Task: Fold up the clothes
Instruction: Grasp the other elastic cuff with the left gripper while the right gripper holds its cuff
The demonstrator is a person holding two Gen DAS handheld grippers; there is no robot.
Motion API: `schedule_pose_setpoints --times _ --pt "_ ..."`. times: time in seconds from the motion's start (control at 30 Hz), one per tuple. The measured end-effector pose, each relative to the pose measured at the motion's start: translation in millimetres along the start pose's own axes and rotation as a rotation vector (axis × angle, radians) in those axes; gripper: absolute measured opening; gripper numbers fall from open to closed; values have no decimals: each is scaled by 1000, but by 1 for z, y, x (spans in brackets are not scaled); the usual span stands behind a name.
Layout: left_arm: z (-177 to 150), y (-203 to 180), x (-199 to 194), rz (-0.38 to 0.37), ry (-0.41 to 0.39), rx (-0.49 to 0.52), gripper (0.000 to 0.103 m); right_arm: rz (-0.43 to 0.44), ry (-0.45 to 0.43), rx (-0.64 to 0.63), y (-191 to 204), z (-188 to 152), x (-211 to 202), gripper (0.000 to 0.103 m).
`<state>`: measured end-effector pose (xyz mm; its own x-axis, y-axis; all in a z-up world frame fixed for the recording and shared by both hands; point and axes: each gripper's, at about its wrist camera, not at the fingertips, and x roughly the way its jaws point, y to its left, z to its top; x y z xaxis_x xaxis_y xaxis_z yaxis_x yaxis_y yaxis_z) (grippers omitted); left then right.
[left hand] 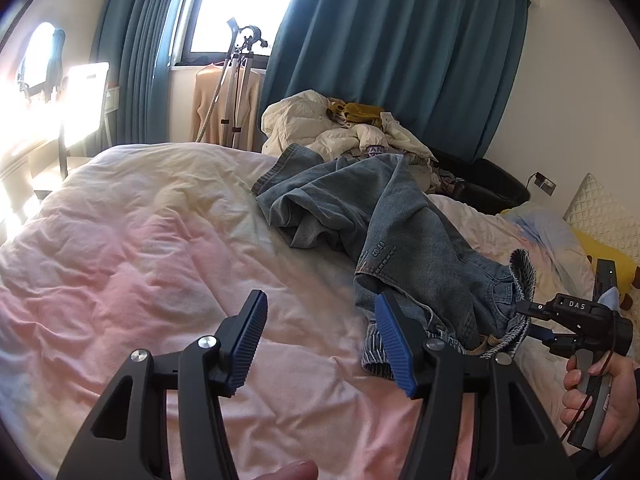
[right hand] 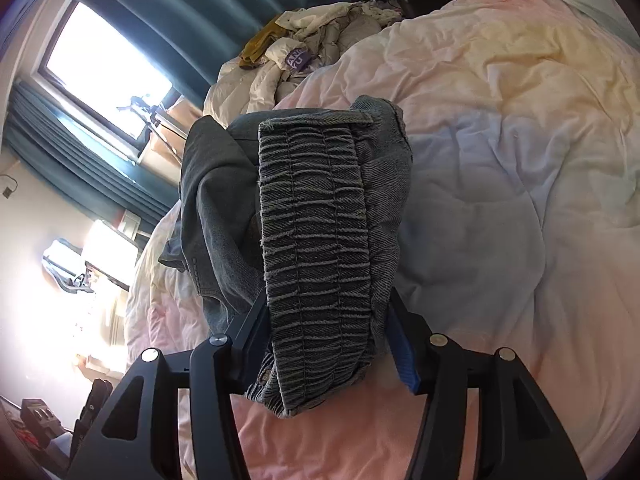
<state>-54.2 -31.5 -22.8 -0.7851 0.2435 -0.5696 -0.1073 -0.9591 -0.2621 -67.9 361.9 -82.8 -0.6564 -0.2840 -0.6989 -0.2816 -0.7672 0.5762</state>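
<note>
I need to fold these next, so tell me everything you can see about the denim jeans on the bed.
The denim jeans are faded blue-grey, with a shirred elastic waistband and stitched seams. They lie crumpled and unfolded across the pink-and-cream duvet, legs trailing toward the clothes pile. The right claw is shut on the waistband, lifting that end.

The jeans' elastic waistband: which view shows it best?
The right wrist view: the ruched waistband fills the centre, clamped in the right gripper. The left wrist view shows the jeans sprawled on the bed, but only a sliver of waistband at the gripper.
</note>
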Motion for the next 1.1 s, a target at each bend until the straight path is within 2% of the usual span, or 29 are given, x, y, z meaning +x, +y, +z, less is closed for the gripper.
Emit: schedule_pose_setpoints --times 0.1,0.2,0.23,0.27,0.3,0.5,0.6,0.77,0.87,0.97,1.1 --pt "-3 -2 11 -23 44 -15 58 20 -19 18 -2 3 -11 55" --pt "-11 -7 24 -60 92 -41 58 29 -96 -25 6 9 -31 56" --pt "-11 -8 31 -76 114 -53 58 34 -124 -43 9 10 -36 63" --pt "-11 -10 39 -91 138 -63 58 39 -152 -60 13 12 -42 75" --pt "-11 -11 47 -103 160 -71 58 46 -172 -74 16 14 -45 78" --pt "-19 -22 97 -124 273 -49 58 -4 -124 -92 13 31 -25 79" --pt "-22 -23 118 -132 318 -58 58 -16 -143 -71 8 46 -17 79" --pt "-27 -25 142 -154 342 -67 58 -19 -181 -116 16 69 2 79" --pt "-32 -28 152 -149 355 -55 58 -102 -198 -187 21 73 18 78" --pt "-36 -32 157 -145 362 -45 58 -181 -164 -207 12 74 32 77" --pt "-36 -37 156 -141 354 -36 58 -219 -87 -124 -15 77 38 71"
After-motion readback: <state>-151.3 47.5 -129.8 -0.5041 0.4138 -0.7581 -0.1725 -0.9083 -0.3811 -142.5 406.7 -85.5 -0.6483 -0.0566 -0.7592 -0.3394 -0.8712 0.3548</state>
